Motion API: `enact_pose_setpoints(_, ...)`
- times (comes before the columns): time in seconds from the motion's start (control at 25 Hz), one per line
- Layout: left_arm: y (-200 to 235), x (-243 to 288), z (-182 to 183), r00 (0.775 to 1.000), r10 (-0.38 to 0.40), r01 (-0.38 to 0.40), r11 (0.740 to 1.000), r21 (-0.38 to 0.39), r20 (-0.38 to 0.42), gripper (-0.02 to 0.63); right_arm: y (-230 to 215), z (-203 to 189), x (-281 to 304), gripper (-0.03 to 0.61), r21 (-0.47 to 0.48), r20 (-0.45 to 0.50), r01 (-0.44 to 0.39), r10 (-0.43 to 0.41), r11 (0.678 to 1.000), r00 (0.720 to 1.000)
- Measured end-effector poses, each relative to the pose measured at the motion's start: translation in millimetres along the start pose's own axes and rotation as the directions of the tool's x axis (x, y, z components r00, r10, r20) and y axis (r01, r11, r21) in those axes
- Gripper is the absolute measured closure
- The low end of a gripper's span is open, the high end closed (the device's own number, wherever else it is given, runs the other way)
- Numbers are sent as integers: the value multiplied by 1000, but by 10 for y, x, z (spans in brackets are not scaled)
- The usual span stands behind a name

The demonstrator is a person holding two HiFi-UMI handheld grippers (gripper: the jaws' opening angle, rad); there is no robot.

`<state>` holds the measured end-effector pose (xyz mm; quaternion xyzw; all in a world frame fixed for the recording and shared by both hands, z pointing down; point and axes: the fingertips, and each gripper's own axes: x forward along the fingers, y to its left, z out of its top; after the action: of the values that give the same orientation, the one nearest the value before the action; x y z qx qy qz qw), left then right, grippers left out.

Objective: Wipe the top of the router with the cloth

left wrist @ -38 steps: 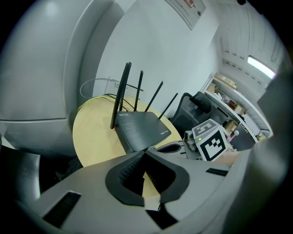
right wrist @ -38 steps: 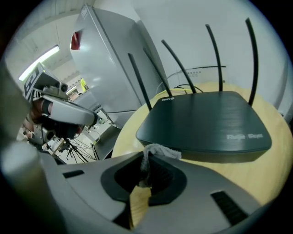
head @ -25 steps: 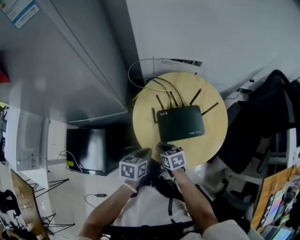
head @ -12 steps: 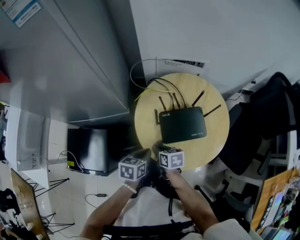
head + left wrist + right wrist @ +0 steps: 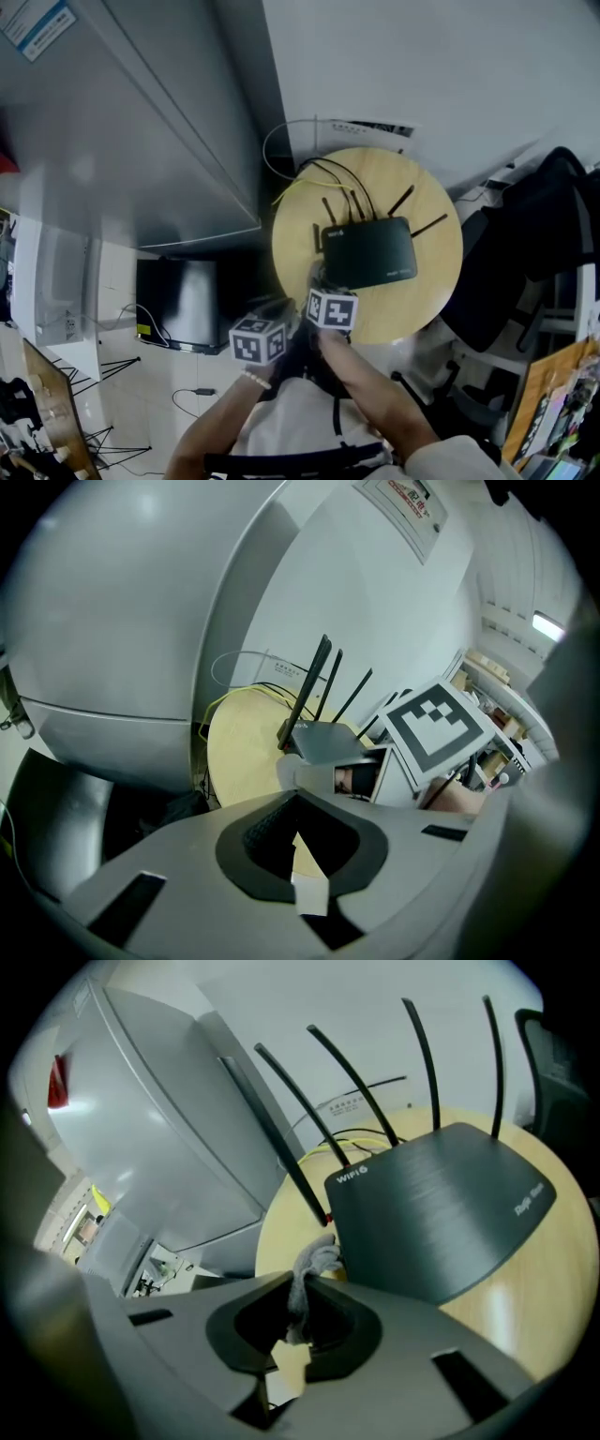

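Head view: the black router (image 5: 370, 251) sat flat mid-table on the round wooden table (image 5: 433, 298), antennas fanned toward 12 o'clock. Black and yellow cables (image 5: 323, 173) left the table at 11 o'clock. Your right gripper (image 5: 318, 278) was at the router's 8 o'clock corner, over the table edge. Your left gripper (image 5: 285, 308) was just beside it at its 8 o'clock, off the table. The cloth couldn't be made out from here. A black office chair (image 5: 539, 216) stood at 3 o'clock of the table.

Left gripper view: the jaws were brought together with nothing between them, only a sliver of tabletop showing past the tips. The left gripper pointed at the table's near edge. The router's corner and antennas (image 5: 315, 684) lay at 12 o'clock. The right gripper's marker cube (image 5: 437, 728) was at 2 o'clock, close to the router.

Right gripper view: the jaws were clamped on a small grey cloth (image 5: 315, 1262), bunched and sticking up out of the tips. The cloth's free end touched or nearly touched the router's near left corner, by the base of the leftmost antenna. It wasn't up on the top face. The router top filled 1 to 3 o'clock, the "WiFi" print (image 5: 351, 1175) at its far left edge.
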<state>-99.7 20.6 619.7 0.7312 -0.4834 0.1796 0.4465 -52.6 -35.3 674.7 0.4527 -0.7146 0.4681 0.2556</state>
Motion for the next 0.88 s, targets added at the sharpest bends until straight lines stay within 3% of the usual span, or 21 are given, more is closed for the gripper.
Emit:
enact_pose_setpoints(0.16,56,-3,26,1000,6,-5,1000,-19,10,617,-52,197,80,543,38,22,77,-78,996,997)
enact_pose_setpoints(0.36,81,15,51,1000,8,-7,999,-32,14,617,-84,289,101,543,106,35,86,-90,991,995)
enact_pose_setpoints(0.88,-60,3,-35,1000,-1,2,1000,-19,16,617,-204,-270,-239,543,120,-11,38,-37,992,999)
